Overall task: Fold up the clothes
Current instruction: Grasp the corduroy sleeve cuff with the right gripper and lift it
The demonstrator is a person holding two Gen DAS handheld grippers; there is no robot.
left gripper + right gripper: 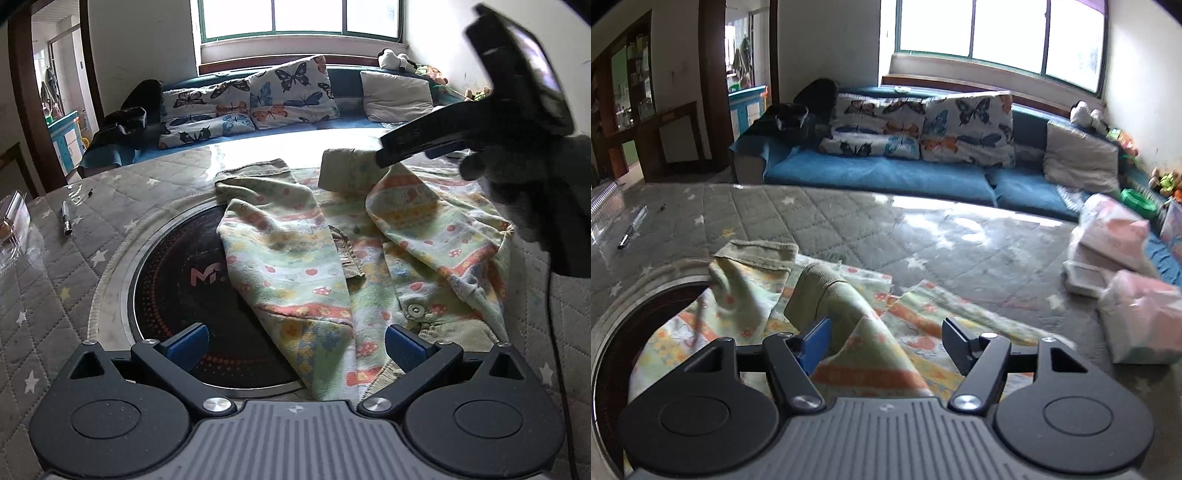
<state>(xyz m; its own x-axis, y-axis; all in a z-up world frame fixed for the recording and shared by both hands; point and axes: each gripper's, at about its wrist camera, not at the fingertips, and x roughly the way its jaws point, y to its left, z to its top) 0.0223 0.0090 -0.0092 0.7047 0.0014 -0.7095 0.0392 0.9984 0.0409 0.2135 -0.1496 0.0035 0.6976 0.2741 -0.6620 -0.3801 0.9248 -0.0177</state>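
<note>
A small pale green patterned garment (332, 266) with khaki cuffs lies on the quilted table, partly over a round black cooktop (177, 291). Its left sleeve is folded in across the body. My left gripper (295, 345) is open and empty, its blue pads either side of the garment's near edge. My right gripper (884, 345) is open above the right sleeve (849, 314), which rises in a fold between the jaws, against the left pad. The right gripper also shows in the left wrist view (424, 144), above the sleeve's cuff (343, 166).
A pen (65, 218) and a clear plastic box (13, 218) lie at the table's left. Pink and white packets (1123, 266) sit at the table's right. A blue sofa (886, 173) with butterfly cushions stands beyond the far edge.
</note>
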